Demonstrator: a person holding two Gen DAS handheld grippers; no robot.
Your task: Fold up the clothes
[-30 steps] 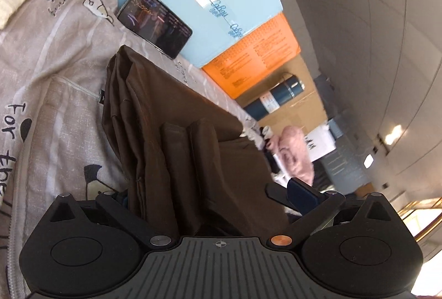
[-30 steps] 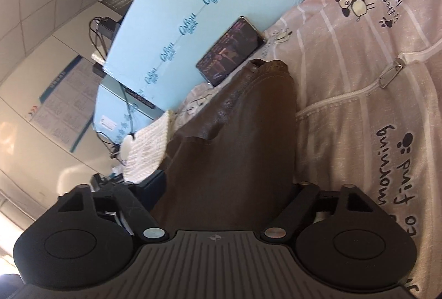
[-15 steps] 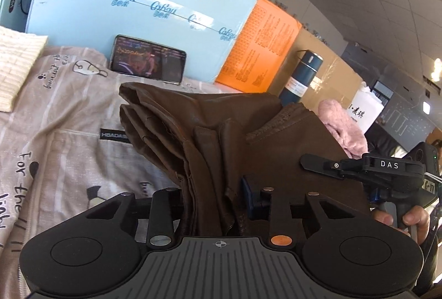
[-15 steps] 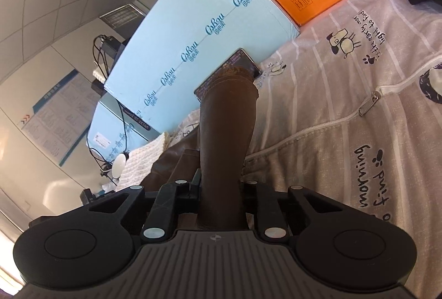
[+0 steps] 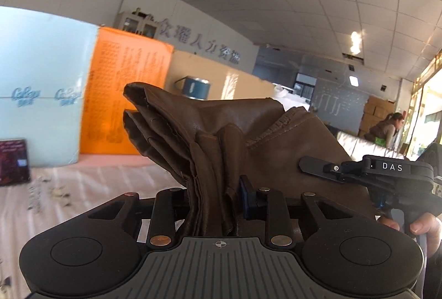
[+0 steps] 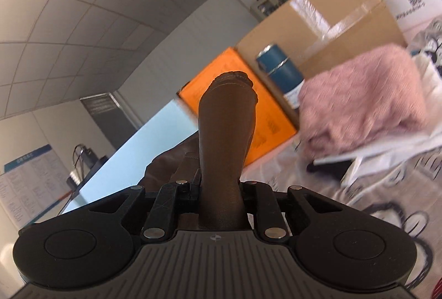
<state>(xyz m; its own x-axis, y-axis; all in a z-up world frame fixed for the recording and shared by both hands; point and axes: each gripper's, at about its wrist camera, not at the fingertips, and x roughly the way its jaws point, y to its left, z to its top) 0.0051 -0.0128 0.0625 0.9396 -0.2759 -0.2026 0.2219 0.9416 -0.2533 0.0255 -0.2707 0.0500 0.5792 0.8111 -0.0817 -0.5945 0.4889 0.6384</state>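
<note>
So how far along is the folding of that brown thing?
Partly done: the brown leather-like garment is already doubled into layers. In hand: the left gripper and right gripper each clamp it, lifted above the printed grey bedsheet. Left: laying it down and finishing the fold.

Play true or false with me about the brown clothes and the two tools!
1. The left tool is pinching the brown garment. True.
2. The right tool is wide open and holds nothing. False: it is shut on the same garment.
3. The pink fluffy thing is held by a tool. False: it lies on the printed cloth.
4. A blue bottle stands in front of the cardboard box. True.
</note>
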